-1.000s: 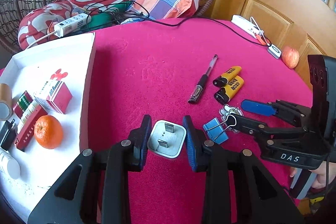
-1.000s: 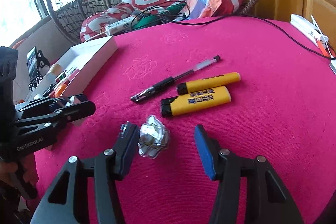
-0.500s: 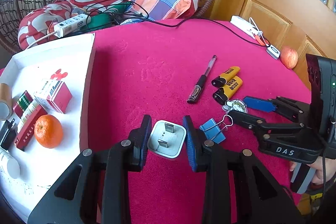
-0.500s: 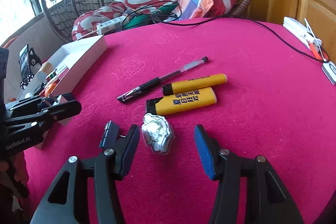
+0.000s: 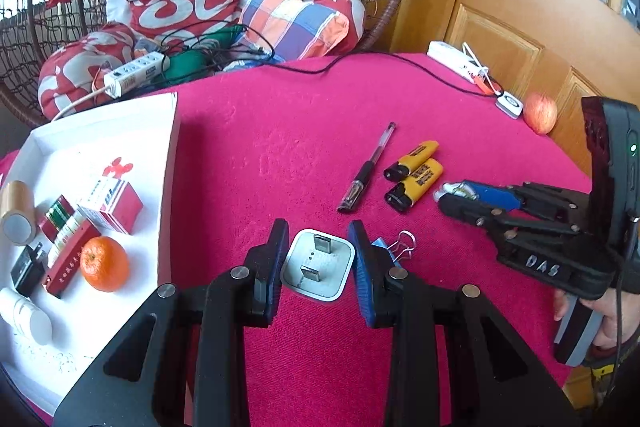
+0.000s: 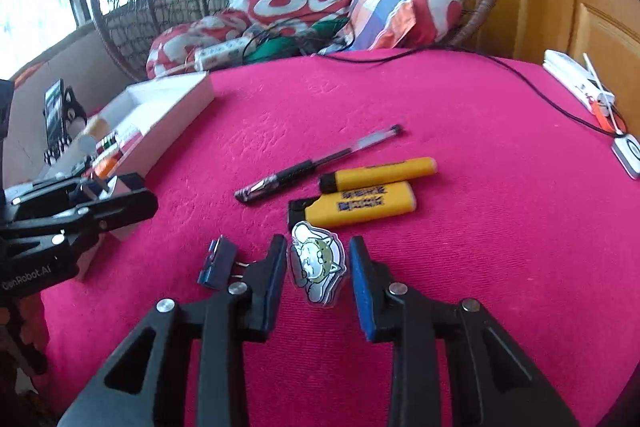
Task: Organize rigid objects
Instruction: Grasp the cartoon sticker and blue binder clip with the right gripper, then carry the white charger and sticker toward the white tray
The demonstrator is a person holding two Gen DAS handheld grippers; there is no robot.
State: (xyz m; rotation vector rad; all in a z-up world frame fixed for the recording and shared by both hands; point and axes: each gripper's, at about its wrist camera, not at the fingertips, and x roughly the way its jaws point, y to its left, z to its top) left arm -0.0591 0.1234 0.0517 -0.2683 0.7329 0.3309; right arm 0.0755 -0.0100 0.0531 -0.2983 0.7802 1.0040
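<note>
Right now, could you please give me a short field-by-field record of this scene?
left gripper: shut on white two-prong plug adapter
right gripper: open around flat cartoon-cat charm
white tray: orange fruit, red boxes
pink tablecloth: black pen, two yellow lighters, blue binder clip

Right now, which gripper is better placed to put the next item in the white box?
Left. The left gripper already brackets the charger, and the white box lies on its side. The right gripper straddles a sticker, farther from the box.
</note>
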